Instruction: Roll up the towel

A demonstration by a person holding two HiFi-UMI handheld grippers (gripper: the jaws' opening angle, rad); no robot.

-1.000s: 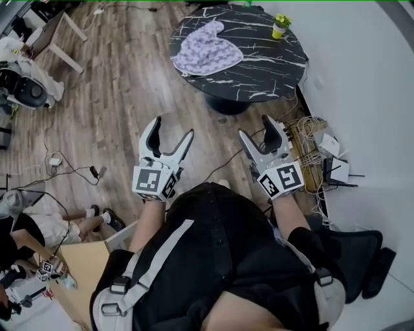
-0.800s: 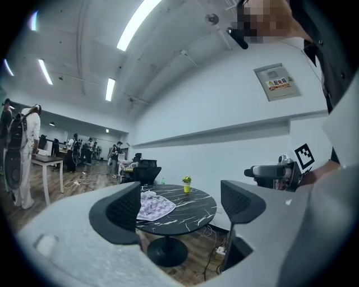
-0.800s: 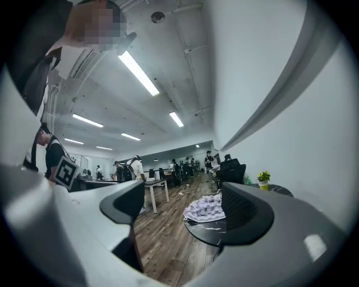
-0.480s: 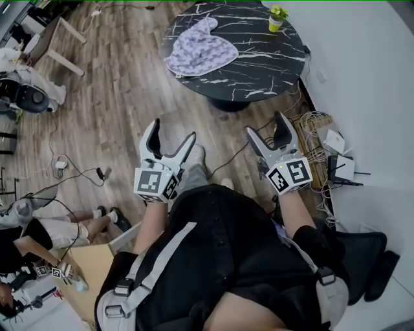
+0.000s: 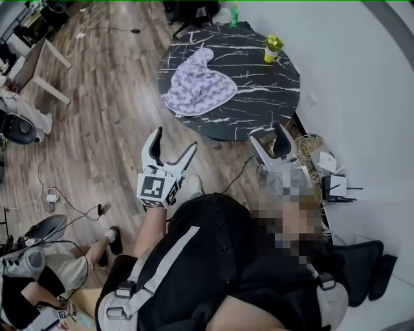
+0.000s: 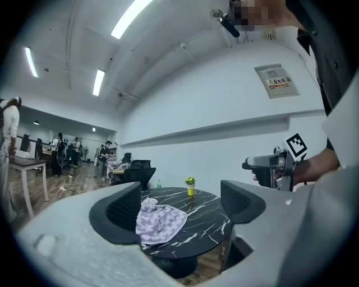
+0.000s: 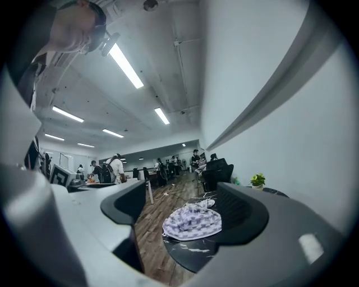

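The left hand-held gripper and right hand-held gripper have just been opening; both stand released, empty. The towel lies crumpled near the table's left edge, so a one-sided pull could drag it off.

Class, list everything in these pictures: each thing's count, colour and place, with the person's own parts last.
table: one, black marble, round, beside the wall
towel: one, lilac and white, crumpled on the table
plant: one, green in a yellow pot, at the table's far edge
bottle: one, green, by the table's far edge
chair: one, black, beyond the table
cables: a tangle, pale, on the floor by the wall
floor: one, brown wood, under everything
left gripper: one, grey, short of the table; jaws open, just been opening, nothing between them
right gripper: one, grey, short of the table; jaws open, just been opening, nothing between them
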